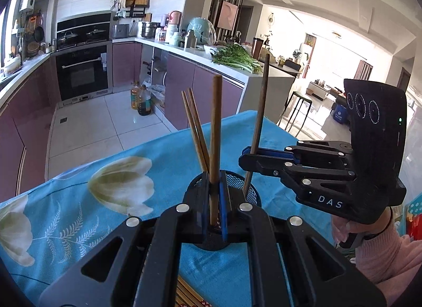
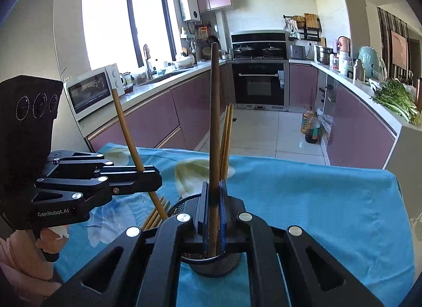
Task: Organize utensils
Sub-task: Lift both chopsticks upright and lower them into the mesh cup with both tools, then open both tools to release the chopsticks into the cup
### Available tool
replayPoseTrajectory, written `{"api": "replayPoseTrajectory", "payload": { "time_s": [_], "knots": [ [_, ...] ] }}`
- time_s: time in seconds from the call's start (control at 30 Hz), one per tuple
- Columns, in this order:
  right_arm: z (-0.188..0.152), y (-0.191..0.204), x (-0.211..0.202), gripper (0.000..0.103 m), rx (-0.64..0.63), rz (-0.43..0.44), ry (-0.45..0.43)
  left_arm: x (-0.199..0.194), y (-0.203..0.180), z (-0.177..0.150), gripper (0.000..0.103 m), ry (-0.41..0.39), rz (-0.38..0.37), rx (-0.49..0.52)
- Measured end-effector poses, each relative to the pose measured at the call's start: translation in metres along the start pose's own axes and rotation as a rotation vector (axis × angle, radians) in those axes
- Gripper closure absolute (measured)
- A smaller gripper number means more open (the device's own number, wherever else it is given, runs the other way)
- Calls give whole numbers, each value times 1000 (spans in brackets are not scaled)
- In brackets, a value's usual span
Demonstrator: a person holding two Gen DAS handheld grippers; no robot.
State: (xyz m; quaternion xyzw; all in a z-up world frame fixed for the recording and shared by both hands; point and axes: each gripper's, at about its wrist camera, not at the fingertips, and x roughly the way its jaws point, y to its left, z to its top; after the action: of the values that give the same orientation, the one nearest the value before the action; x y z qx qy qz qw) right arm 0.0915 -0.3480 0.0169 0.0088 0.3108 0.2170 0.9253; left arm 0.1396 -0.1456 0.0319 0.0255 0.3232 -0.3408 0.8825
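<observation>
Left wrist: left hand-held gripper clamps chopstick over holder.

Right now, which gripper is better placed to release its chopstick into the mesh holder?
Probably the right gripper: its dark chopstick already stands inside the mesh holder. The left gripper holds its light chopstick slanted, tip near the rim, hidden.

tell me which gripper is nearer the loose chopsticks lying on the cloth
Left. The left gripper hangs just above the loose chopsticks; the right gripper is off to their side, over the holder.
</observation>
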Motion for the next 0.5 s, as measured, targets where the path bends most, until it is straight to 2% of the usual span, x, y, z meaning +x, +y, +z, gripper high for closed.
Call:
{"api": "replayPoseTrajectory", "payload": {
  "time_s": [0.1, 0.4, 0.5],
  "knots": [
    [-3, -3, 8, 97, 16, 2, 26, 11, 9, -1, 96, 30, -2, -15],
    [-3, -10, 18, 95, 64, -8, 26, 36, 22, 1, 95, 61, 28, -47],
    [-6, -12, 19, 95, 82, -5, 25, 38, 24, -3, 88, 58, 29, -58]
  ]
}}
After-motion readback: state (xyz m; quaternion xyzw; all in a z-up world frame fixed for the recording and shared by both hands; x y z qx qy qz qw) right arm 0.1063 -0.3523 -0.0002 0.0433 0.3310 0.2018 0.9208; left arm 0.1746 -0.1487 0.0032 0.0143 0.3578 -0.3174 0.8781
